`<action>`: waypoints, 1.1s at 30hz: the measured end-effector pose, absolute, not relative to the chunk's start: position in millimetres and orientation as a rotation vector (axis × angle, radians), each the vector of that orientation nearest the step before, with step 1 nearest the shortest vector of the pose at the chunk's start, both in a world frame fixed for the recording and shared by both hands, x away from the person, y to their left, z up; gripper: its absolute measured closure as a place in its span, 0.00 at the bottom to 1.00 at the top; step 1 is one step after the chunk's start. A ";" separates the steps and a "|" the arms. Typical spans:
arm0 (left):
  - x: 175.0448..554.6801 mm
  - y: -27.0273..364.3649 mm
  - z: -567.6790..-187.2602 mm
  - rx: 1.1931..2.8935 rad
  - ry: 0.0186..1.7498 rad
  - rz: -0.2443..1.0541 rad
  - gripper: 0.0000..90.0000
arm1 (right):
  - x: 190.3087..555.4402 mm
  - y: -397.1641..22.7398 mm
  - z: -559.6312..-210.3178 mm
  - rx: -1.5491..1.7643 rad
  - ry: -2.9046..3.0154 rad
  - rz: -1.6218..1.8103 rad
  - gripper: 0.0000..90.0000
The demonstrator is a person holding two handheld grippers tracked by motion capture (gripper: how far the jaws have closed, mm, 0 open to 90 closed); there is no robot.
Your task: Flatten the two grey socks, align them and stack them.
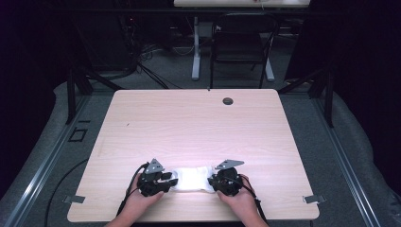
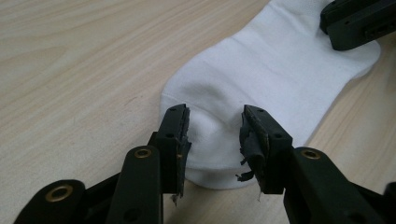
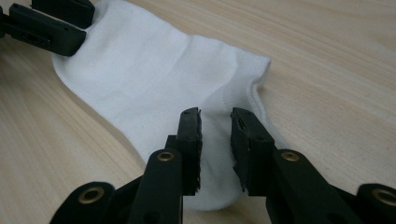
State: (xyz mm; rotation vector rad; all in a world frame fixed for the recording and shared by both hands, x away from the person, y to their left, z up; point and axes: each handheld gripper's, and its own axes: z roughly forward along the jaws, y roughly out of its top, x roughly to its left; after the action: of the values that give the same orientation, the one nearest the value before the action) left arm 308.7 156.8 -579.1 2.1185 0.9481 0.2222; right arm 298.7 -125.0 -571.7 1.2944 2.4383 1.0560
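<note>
A white sock (image 1: 191, 178) lies flat on the wooden table (image 1: 189, 123) near its front edge, between my two grippers. My left gripper (image 1: 171, 179) stands at the sock's left end. In the left gripper view its jaws (image 2: 214, 126) are open and straddle the rounded end of the sock (image 2: 261, 70), with flat fabric in the gap. My right gripper (image 1: 211, 181) is at the other end. Its jaws (image 3: 215, 123) are also apart over the cuff end of the sock (image 3: 149, 70). Each gripper view shows the other gripper (image 2: 359, 21) (image 3: 51, 23) at the sock's far end.
A round cable hole (image 1: 228, 100) sits near the table's far edge. Beyond the table stand a black chair (image 1: 241, 42) and a desk leg (image 1: 196, 47) on grey floor. Dark curtains close off both sides.
</note>
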 end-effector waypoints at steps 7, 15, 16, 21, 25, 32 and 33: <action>317.5 156.8 -580.0 2.109 0.957 0.241 0.67 | 309.3 -124.6 -572.0 1.309 2.428 1.061 0.81; 325.1 158.6 -582.1 2.084 0.964 0.258 0.67 | 317.0 -123.3 -573.2 1.308 2.400 1.065 0.80; 325.9 158.7 -582.3 2.082 0.964 0.259 0.67 | 317.7 -122.8 -573.2 1.309 2.397 1.067 0.80; 331.1 159.6 -583.2 2.061 0.982 0.253 0.67 | 322.9 -122.0 -574.0 1.310 2.382 1.069 0.80; 334.4 160.1 -583.5 2.052 0.988 0.247 0.66 | 325.6 -121.8 -575.1 1.311 2.367 1.076 0.80; 335.1 159.6 -584.1 2.045 0.990 0.260 0.64 | 326.4 -121.4 -575.3 1.318 2.361 1.090 0.78; 335.6 159.6 -584.0 2.043 0.990 0.263 0.63 | 326.1 -121.4 -575.1 1.320 2.360 1.091 0.77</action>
State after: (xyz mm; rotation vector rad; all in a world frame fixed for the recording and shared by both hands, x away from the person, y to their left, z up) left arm 335.6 159.6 -584.0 2.0426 0.9901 0.2627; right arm 326.1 -121.4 -575.1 1.3201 2.3605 1.0911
